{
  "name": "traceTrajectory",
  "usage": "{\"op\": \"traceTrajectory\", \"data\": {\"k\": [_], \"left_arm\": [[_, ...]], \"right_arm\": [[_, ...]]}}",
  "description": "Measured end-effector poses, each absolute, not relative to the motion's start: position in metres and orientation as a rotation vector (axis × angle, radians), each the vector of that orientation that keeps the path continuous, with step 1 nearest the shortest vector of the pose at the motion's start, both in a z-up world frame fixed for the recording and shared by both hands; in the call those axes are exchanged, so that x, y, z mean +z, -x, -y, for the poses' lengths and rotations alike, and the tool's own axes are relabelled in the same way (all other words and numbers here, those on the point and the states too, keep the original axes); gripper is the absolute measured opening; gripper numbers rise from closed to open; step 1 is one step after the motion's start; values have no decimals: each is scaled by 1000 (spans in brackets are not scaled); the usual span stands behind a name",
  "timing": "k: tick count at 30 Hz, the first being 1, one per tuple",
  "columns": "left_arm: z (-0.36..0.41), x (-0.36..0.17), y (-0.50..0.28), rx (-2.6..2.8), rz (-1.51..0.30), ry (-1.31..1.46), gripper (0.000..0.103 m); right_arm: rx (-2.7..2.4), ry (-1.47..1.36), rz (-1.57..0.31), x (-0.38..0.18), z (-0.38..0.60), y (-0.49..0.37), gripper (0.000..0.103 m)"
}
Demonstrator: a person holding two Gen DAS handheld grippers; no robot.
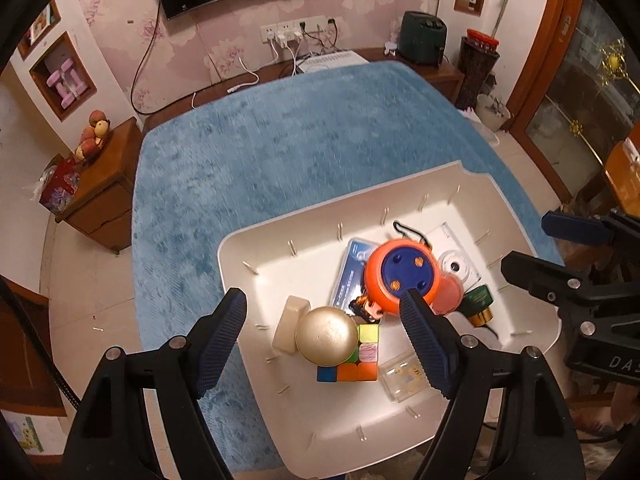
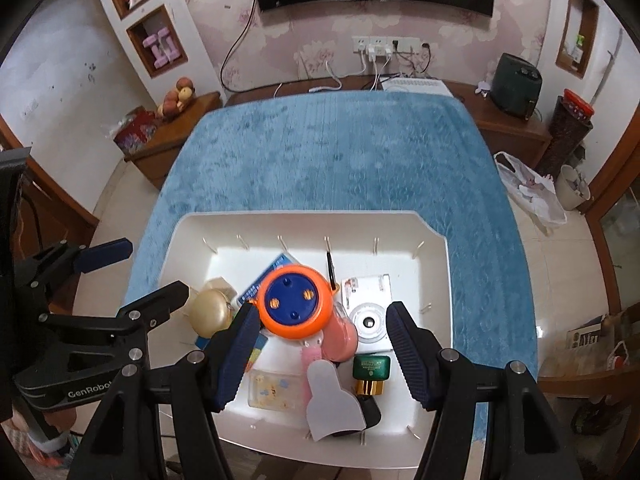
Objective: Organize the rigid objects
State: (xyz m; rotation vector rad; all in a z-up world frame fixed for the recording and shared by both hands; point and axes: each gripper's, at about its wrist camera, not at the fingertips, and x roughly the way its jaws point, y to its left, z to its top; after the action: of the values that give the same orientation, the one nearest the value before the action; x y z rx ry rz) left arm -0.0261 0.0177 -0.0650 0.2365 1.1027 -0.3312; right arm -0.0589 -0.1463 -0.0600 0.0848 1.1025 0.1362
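Note:
A white tray point(image 1: 256, 248) point(image 2: 436, 264) sits on a blue mat and holds several objects: an orange tub with a blue lid point(image 1: 404, 276) point(image 2: 294, 300), a gold round lid point(image 1: 326, 334) point(image 2: 212, 312), a Rubik's cube point(image 1: 360, 356), a white camera point(image 2: 370, 316), a green-and-gold bottle point(image 2: 370, 374) point(image 1: 480, 304), a clear case point(image 2: 276, 390) point(image 1: 404, 378), a blue card point(image 1: 352, 276) and a cream bar point(image 1: 290, 322). My left gripper point(image 1: 324, 312) is open above the tray, empty. My right gripper point(image 2: 320, 322) is open above the tray, empty.
The blue mat point(image 1: 280, 140) point(image 2: 340, 152) covers the table beyond the tray. A wooden cabinet with fruit point(image 1: 100, 184) stands at the left. A TV bench with cables and a dark appliance point(image 2: 514, 84) lies behind. The other gripper shows at each view's edge.

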Motion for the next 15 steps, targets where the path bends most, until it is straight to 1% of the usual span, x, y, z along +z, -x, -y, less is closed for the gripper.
{"op": "traceTrajectory", "data": {"k": [7,15], "left_arm": [[-22,-31,24,-267,-1039,-189,81],[-19,-8,26,-248,-1012,-143,81]], "right_arm": [[118,-108,-1082,-42,146,58,67],[80,-112,-1067,-27,149,62,67]]}}
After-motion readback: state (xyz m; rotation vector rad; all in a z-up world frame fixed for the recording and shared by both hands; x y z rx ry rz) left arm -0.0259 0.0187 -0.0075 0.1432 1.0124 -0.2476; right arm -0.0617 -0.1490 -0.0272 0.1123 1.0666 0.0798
